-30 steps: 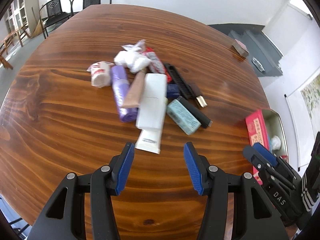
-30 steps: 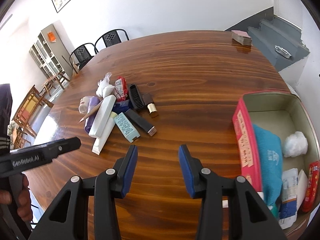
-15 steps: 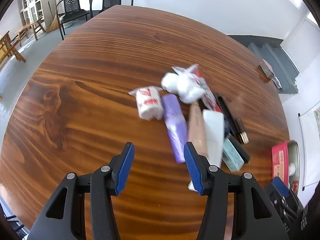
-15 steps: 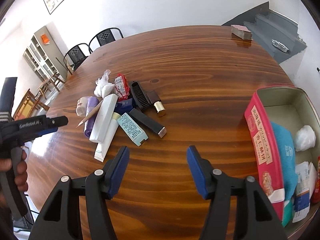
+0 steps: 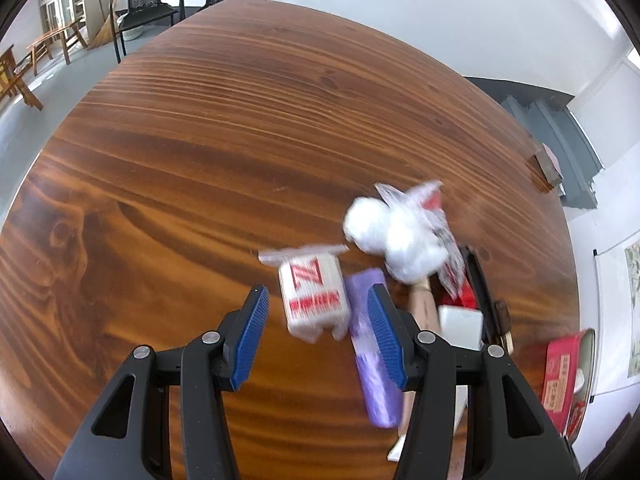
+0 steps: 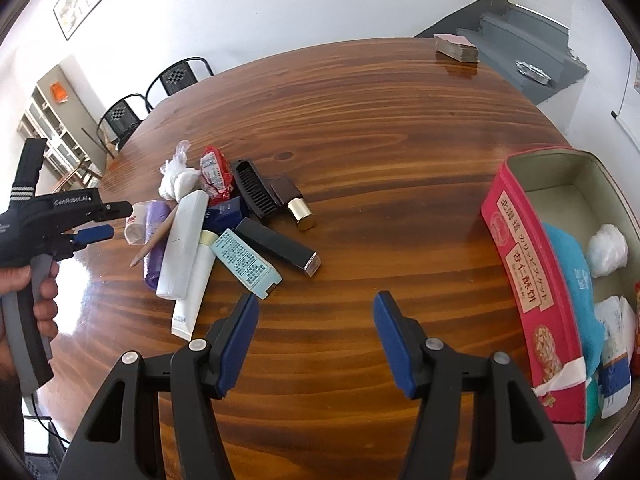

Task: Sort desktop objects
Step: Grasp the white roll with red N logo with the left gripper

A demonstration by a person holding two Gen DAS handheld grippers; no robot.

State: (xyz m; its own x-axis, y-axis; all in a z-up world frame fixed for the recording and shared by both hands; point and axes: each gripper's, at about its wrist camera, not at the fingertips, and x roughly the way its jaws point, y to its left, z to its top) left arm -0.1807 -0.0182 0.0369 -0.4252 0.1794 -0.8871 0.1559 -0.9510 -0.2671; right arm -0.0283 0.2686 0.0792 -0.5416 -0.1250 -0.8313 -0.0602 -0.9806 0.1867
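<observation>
A heap of small objects lies on the wooden table [image 6: 400,152]. It includes a white swab pack with red print [image 5: 312,300], a purple roll [image 5: 376,384], a bag of cotton [image 5: 396,240], a white tube [image 6: 182,248], a teal box [image 6: 244,264] and a black comb [image 6: 256,194]. My left gripper [image 5: 316,300] is open over the heap's left end. The swab pack shows between its fingers, and the pads do not touch it. The right wrist view shows that left gripper [image 6: 116,220] beside the swab pack [image 6: 134,224]. My right gripper [image 6: 316,304] is open over bare wood, nothing between its fingers.
A red tin [image 6: 516,264] stands open at the right edge, holding a teal cloth, a cotton bag and packets. A small stack of cards [image 6: 456,46] sits at the far edge. Two black chairs [image 6: 180,76] stand beyond the table. A person's hand [image 6: 44,292] grips the left handle.
My left gripper has swung from the white tube to the heap's left end, so the swab pack now shows between its fingers. My right gripper's jaws have widened.
</observation>
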